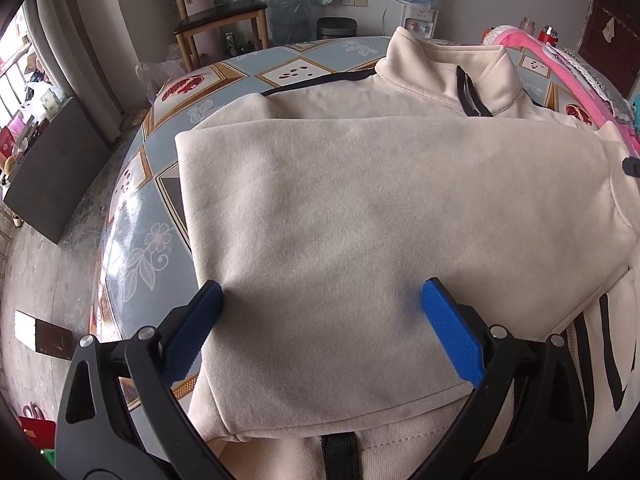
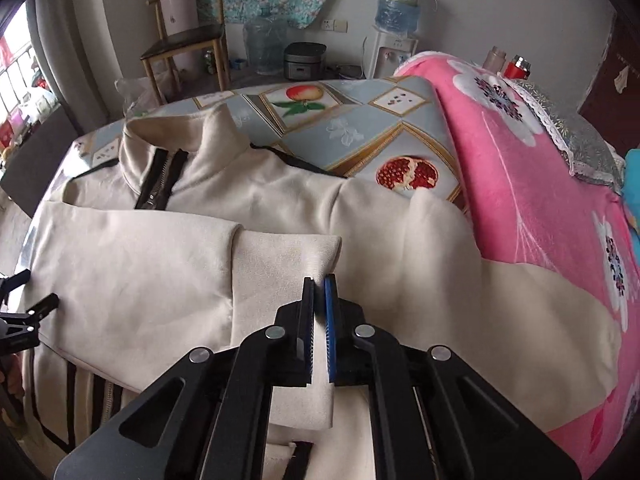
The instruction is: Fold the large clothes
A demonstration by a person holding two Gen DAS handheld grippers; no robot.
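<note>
Cream jacket (image 1: 360, 200) lies face up on the surface (image 1: 132, 248), collar (image 1: 448, 64) at the far side, zipper (image 2: 160, 178) part open at the neck. One sleeve (image 2: 132, 280) is already folded across the chest, its cuff (image 2: 288, 256) ending near mid-body. Left gripper (image 1: 320, 300) hovers over that sleeve panel, fingers (image 1: 448, 332) wide apart, nothing between them. Right gripper (image 2: 319, 292) sits just short of the cuff, fingers together; I can't see any cloth pinched between them, so I read it as empty. Pink blanket (image 2: 540, 220) crowds the jacket's right side and the cream cloth there runs up against it. Step in hand, as I judge it: settle the folded sleeve, then take the right side in. To do it well: open the right fingers before going down, grab the outer edge by the shoulder seam and by the hem, not mid-panel. Pinch jacket layers only, keep the blanket out of the bite. Left gripper should pin the sleeve flat so it doesn't drag. Fold line parallel to the zipper. Risk: the cuff flips back, or the blanket gets lifted with the fabric.
</note>
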